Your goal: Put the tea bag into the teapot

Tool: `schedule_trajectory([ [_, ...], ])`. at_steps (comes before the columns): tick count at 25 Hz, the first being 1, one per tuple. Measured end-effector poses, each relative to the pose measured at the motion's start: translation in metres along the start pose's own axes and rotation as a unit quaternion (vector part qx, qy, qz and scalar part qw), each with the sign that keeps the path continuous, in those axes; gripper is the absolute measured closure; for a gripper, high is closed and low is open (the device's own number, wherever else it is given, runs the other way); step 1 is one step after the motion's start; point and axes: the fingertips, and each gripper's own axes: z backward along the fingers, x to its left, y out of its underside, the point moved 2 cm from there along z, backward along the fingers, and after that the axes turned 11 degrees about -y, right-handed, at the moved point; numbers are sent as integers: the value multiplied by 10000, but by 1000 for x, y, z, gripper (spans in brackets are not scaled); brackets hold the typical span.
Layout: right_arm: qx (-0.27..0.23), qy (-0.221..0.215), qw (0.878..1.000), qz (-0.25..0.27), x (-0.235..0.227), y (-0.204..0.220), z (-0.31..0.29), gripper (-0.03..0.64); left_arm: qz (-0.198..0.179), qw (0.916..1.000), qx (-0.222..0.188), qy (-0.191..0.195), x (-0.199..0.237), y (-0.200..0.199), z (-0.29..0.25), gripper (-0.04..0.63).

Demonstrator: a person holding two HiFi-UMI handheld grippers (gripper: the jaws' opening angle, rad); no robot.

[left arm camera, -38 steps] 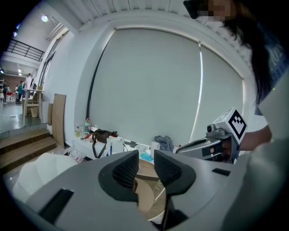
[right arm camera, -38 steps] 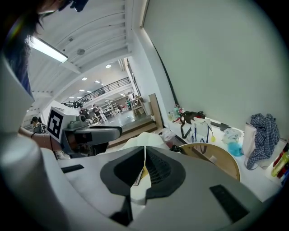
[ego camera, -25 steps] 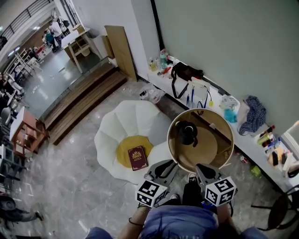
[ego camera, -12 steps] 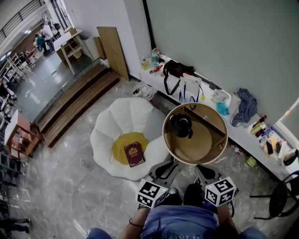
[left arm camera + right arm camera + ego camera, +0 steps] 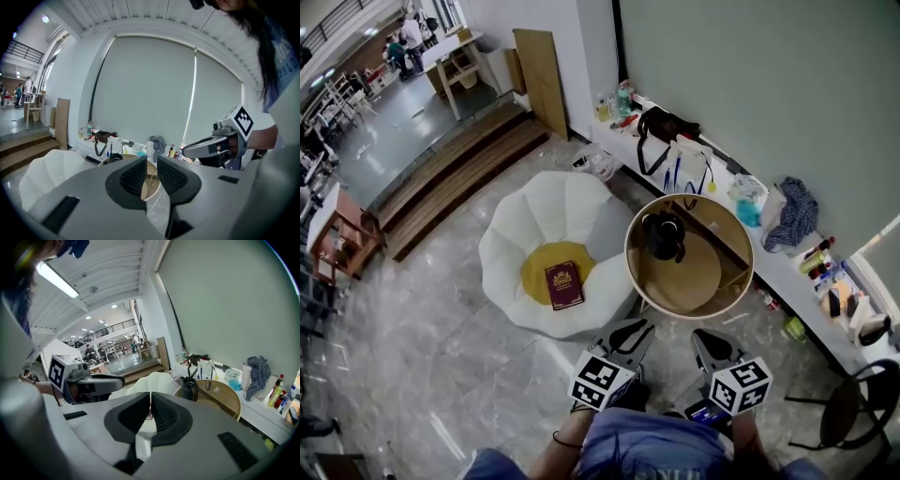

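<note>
A black teapot (image 5: pixel 664 234) stands at the far left of a round wooden table (image 5: pixel 712 291). It also shows in the left gripper view (image 5: pixel 112 157) and the right gripper view (image 5: pixel 189 389). I see no tea bag in any view. My left gripper (image 5: pixel 630 328) (image 5: pixel 151 165) hangs just short of the table's near edge. Its jaws are closing, a narrow gap is left, and nothing is between them. My right gripper (image 5: pixel 705 337) (image 5: pixel 150 401) is beside it, shut, with nothing seen in it.
A white petal-shaped seat (image 5: pixel 534 234) with a yellow cushion and a maroon book (image 5: pixel 563 284) stands left of the table. Behind the table, a low white shelf (image 5: pixel 787 272) along the wall carries bags, bottles and a cloth. Wooden steps (image 5: pixel 450 178) lie far left.
The head view has swung a little. The table and the seat now sit slightly higher in it, a bit farther from both grippers' tips. The grippers keep their places at the bottom.
</note>
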Motion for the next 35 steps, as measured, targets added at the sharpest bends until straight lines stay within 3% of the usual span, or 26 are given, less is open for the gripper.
schedule_trajectory([
  [14, 69, -132, 9999, 59, 20, 80, 122, 592, 69, 9996, 45, -274, -124, 35, 57, 523],
  [20, -52, -149, 9996, 217, 30, 102, 167, 594, -90, 9995, 24, -304, -175, 48, 81, 523],
  [35, -312, -87, 9985, 438, 51, 116, 221, 594, -268, 9989, -54, -387, -223, 57, 119, 523],
])
